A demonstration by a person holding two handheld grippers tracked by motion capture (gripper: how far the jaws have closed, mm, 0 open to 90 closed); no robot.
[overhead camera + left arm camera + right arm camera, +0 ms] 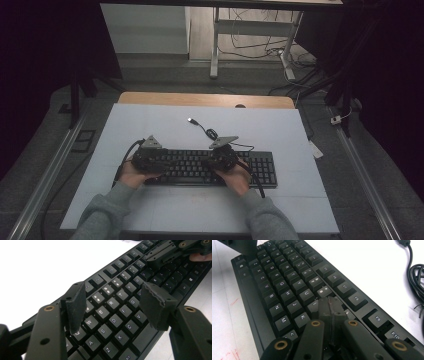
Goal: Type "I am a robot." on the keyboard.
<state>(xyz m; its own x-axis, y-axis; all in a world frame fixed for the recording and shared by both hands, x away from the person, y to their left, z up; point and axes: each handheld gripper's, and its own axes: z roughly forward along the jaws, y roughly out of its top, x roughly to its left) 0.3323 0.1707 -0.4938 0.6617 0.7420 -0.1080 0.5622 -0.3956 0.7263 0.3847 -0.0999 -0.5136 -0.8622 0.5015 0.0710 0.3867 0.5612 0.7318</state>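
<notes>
black right gripper jaws press keyboard keys.

Keyboard on table, near edge.
Cable coiled at 12 o'clock behind it; grippers over kbd's left half.

Table w/ pale blue-grey top; bare wood strip along far edge. Black keyboard lies flat on it, near the front edge, approx. centred, long side parallel to that edge. Its cable runs loose over the top behind the keyboard, partly coiled, USB plug lying free further back. Faint red marks on the top beside the keyboard's front edge, in right gripper view.
</notes>
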